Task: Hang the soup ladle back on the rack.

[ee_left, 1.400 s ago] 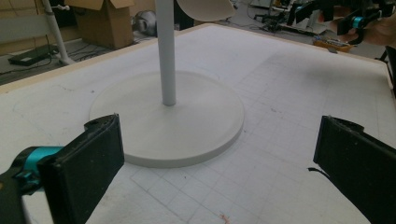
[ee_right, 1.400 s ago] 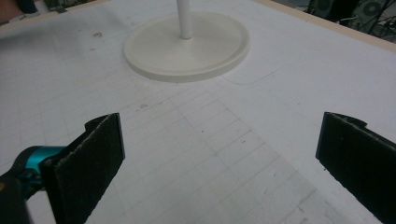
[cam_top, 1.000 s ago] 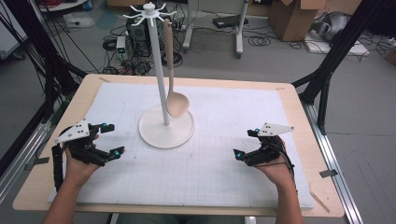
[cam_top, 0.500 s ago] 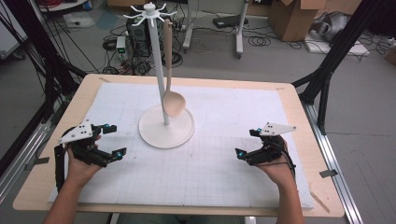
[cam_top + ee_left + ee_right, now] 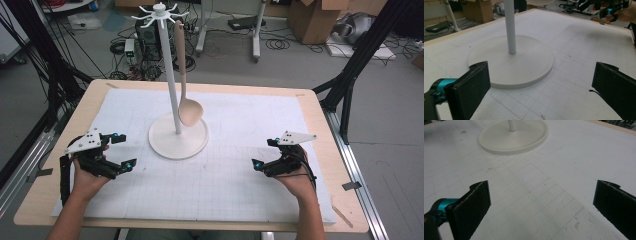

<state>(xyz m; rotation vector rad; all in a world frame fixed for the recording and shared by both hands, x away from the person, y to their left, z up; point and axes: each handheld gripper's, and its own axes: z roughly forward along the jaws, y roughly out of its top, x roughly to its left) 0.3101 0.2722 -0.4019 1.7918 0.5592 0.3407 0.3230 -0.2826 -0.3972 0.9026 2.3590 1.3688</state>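
Left gripper [image 5: 121, 150]: near-left of the table, held in the person's left hand [image 5: 87, 175], jaws spread wide, nothing between them. It sits just left of the round cream base [image 5: 178, 140] of the white hanging stand, not touching it. In the left gripper view the gripper [image 5: 541, 82] looks straight at the base [image 5: 524, 67], with the white pole [image 5: 509, 27] rising from its centre; the base edge sits just beyond the left jaw.

Right gripper [image 5: 265, 154]: near-right of the table, held in the person's right hand [image 5: 297, 177], jaws also spread wide and empty. Well apart from the stand. In the right gripper view the gripper [image 5: 541, 202] hangs over bare gridded white mat [image 5: 536, 185], with the base [image 5: 524, 141] at the far left of that view.

Beige wooden spoon [image 5: 185, 80]: hangs bowl-down from one of the hooks on the white hook crown [image 5: 159, 11] at the top of the pole [image 5: 170, 75], just right of the pole. The spoon bowl [image 5: 190, 112] ends above the base; can't tell whether it touches the base or the pole.

Stand is at table centre, slightly to the far side, on the white gridded mat [image 5: 240, 125] covering the light wooden table [image 5: 320, 125]. Neither gripper touches the spoon or the stand.
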